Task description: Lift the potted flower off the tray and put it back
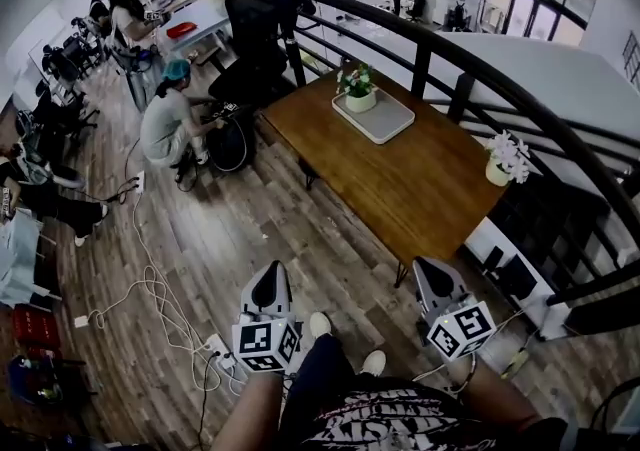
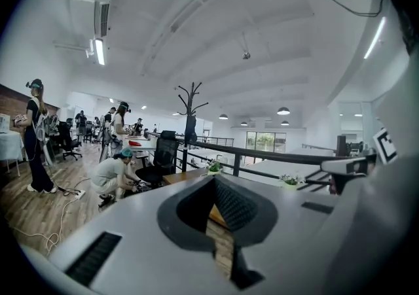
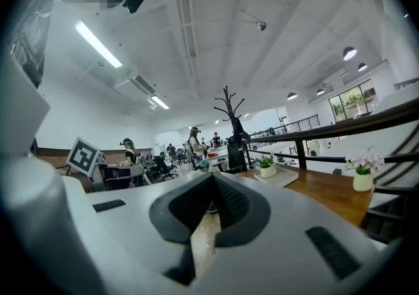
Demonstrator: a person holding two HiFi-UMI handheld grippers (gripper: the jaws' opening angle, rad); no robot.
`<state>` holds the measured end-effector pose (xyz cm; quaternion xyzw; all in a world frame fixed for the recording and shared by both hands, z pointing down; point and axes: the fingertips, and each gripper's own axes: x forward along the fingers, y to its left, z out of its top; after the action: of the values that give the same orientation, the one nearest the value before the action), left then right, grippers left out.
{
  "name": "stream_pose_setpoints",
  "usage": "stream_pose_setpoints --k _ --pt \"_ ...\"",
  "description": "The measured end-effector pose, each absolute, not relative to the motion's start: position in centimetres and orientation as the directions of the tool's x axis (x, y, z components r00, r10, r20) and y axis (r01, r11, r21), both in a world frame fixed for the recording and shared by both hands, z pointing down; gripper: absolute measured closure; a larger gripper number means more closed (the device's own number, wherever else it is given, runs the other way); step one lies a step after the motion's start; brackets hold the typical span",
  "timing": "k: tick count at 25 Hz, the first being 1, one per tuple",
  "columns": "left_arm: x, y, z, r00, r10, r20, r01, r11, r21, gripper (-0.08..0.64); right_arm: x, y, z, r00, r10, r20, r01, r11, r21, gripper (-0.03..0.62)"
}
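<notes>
A potted flower (image 1: 358,87) in a white pot stands on a pale grey tray (image 1: 385,119) at the far end of a wooden table (image 1: 400,174). It also shows small in the left gripper view as the potted flower (image 2: 214,167) and in the right gripper view as the potted flower (image 3: 267,165) on the tray (image 3: 283,177). My left gripper (image 1: 268,291) and right gripper (image 1: 432,279) are both shut and hold nothing. They hang over the floor, well short of the table's near end.
A second white pot of pale flowers (image 1: 505,161) sits at the table's right edge beside a black railing (image 1: 470,64). A black office chair (image 1: 250,34) and a crouching person (image 1: 172,119) are left of the table. Cables (image 1: 150,289) trail over the wooden floor.
</notes>
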<state>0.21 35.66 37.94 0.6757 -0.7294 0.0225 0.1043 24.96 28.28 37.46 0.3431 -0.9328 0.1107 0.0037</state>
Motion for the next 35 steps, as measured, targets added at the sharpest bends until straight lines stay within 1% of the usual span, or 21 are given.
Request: stream_pose_setpoints --k 7,14,23,30,35 --pt "-1.8 31.5 40.4 -0.018 -0.975 0.222 -0.992 0.044 0.114 0.552 22.5 24.3 39.4 -0.743 -0.659 0.117 -0.667 0.713 -0.219 0.594" --pt "-6.7 25.1 41.7 0.035 -0.971 0.234 -0.991 -0.003 0.136 0.552 17.2 19.2 40.0 -0.722 -0.676 0.149 -0.691 0.69 -0.214 0.594" --pt "-13.5 18.2 41.1 0.092 -0.973 0.21 -0.989 -0.065 0.131 0.552 8.1 13.7 39.4 -0.73 -0.664 0.162 -0.683 0.701 -0.205 0.594" --pt "-18.3 13.6 41.1 0.13 -0.974 0.183 -0.982 -0.1 0.163 0.552 3.8 9.8 38.6 -0.7 -0.696 0.159 -0.713 0.666 -0.22 0.594" --pt "-19.0 10.1 41.1 0.177 -0.971 0.159 -0.971 -0.146 0.192 0.552 3.2 8.0 38.2 -0.67 -0.724 0.163 -0.741 0.642 -0.198 0.594"
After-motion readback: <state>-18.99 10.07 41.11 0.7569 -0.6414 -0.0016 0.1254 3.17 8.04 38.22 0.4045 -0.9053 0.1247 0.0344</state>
